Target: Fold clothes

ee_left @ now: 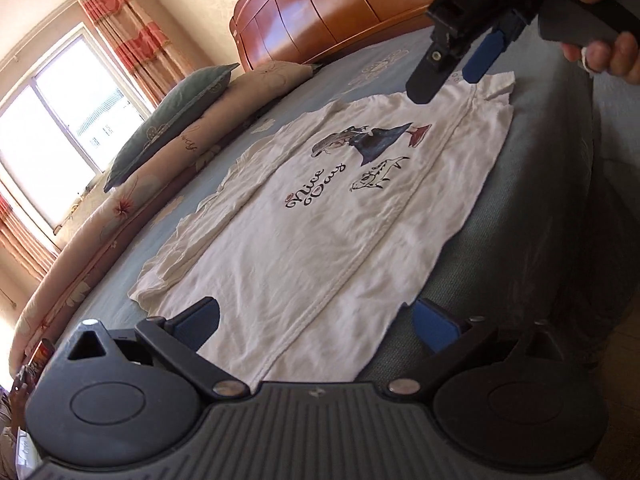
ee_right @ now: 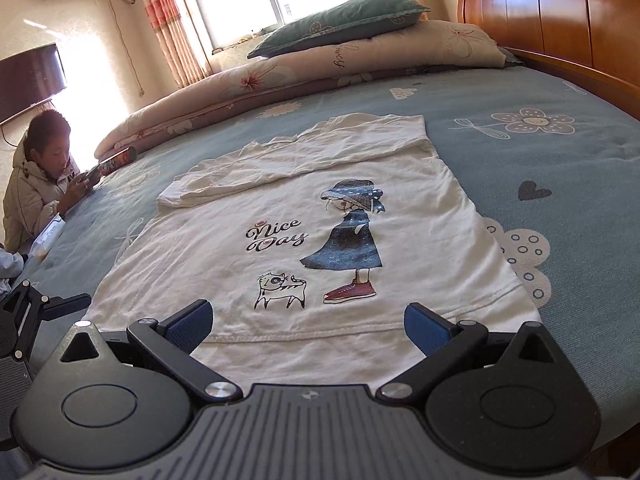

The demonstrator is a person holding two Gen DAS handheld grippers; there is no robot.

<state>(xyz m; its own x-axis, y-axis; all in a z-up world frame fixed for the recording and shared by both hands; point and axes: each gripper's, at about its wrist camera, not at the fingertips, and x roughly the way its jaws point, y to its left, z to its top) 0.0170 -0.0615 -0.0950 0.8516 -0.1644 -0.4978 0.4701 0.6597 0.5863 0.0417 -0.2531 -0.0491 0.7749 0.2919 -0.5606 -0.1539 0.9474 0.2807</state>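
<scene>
A white long-sleeved shirt (ee_right: 208, 248) with a "Nice Day" girl-and-cat print lies flat on the blue bed (ee_right: 520, 152). One sleeve (ee_right: 280, 160) is folded across its far part. My right gripper (ee_right: 310, 328) is open just over the stitched hem edge, with nothing between its blue pads. In the left wrist view the shirt (ee_left: 304, 240) stretches away from my left gripper (ee_left: 316, 326), which is open over the near edge of the cloth. The right gripper (ee_left: 444, 86), held by a hand, hovers over the far corner. The left gripper (ee_right: 24, 312) shows at the left edge of the right wrist view.
A rolled floral quilt (ee_right: 280, 76) and a green pillow (ee_right: 340, 24) lie along the far side. A wooden headboard (ee_right: 560, 12) stands at the right. A person (ee_right: 40, 184) leans on the bed's left edge with a phone, next to a red can (ee_right: 120, 160).
</scene>
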